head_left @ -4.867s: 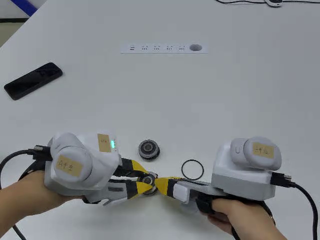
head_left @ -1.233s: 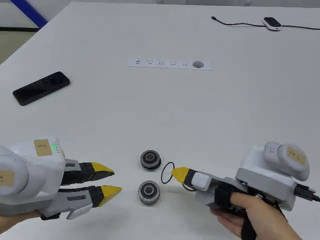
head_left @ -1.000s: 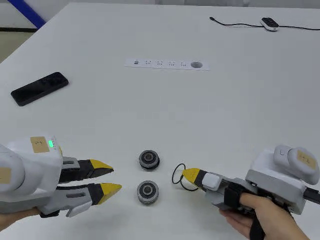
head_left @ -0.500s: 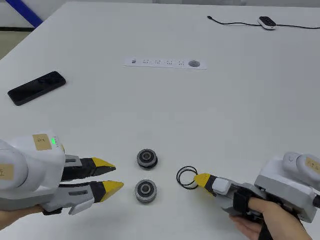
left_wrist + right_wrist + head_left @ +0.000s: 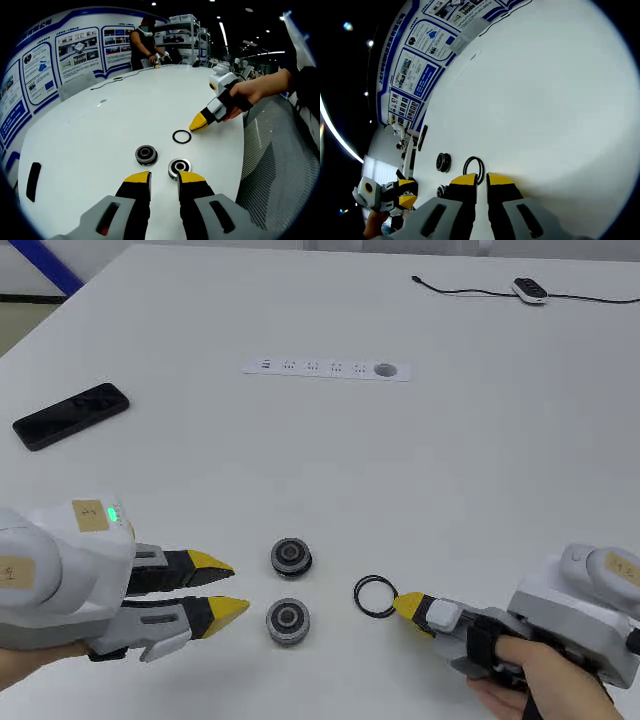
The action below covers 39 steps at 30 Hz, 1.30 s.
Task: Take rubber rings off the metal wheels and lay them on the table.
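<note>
— Where is the thin black rubber ring [image 5: 375, 596]?
— Flat on the white table [image 5: 450, 460], off both wheels. It lies just past the yellow tips of the right gripper [image 5: 405, 605]; from here I cannot tell whether they touch it.
— Is that gripper holding anything?
— No. Its jaws are drawn together to a slit, with nothing between them.
— And the two round metal wheels?
— They lie side by side, left of the ring. The far wheel [image 5: 291, 556] looks darker. The near wheel [image 5: 288, 621] sits just ahead of the left gripper [image 5: 238, 587], whose jaws stand apart and empty.
— Anything else on the table?
— A black phone [image 5: 70, 416] far out to the left, a white socket strip [image 5: 327, 369] farther up the table, and a small dark remote [image 5: 528, 289] at the far edge.
</note>
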{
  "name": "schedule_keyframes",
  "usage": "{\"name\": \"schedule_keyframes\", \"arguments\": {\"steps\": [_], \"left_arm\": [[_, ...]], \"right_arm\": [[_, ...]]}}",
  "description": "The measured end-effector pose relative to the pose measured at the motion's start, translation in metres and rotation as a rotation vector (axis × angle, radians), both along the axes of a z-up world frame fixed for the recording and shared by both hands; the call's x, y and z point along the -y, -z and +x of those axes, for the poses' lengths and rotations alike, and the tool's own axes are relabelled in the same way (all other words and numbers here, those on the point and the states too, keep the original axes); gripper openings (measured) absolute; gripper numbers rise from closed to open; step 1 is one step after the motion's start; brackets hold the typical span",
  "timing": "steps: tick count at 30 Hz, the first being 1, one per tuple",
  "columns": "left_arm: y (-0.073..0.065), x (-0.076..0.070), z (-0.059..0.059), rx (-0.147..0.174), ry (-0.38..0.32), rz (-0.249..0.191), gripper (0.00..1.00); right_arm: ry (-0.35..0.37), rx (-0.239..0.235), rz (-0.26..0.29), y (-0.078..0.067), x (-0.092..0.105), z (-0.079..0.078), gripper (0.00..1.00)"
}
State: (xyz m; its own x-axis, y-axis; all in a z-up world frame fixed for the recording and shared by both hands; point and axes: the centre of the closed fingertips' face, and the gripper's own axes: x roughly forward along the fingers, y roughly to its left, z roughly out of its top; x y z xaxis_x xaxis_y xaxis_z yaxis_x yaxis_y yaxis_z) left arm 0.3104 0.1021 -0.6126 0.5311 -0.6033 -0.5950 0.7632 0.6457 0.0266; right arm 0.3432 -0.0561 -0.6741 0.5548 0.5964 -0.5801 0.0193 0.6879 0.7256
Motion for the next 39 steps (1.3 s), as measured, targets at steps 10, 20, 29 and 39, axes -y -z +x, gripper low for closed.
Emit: {"name": "schedule_keyframes", "arguments": {"steps": [10,20,29,39], "left_arm": [[0.004,0.0,0.016,-0.002,0.029,0.023,0.22],[0.012,0.009,0.039,-0.013,0.065,0.042,0.21],[0.019,0.024,0.064,-0.029,0.097,0.048,0.2],[0.03,0.035,0.069,-0.051,0.124,0.059,0.18]], "right_arm": [[0.02,0.067,0.084,-0.018,-0.002,0.014,0.1],[-0.036,0.085,0.134,-0.028,-0.024,0.017,0.11],[-0.112,0.103,0.129,-0.032,-0.036,0.014,0.11],[-0.073,0.096,0.152,-0.035,-0.031,0.024,0.11]]}}
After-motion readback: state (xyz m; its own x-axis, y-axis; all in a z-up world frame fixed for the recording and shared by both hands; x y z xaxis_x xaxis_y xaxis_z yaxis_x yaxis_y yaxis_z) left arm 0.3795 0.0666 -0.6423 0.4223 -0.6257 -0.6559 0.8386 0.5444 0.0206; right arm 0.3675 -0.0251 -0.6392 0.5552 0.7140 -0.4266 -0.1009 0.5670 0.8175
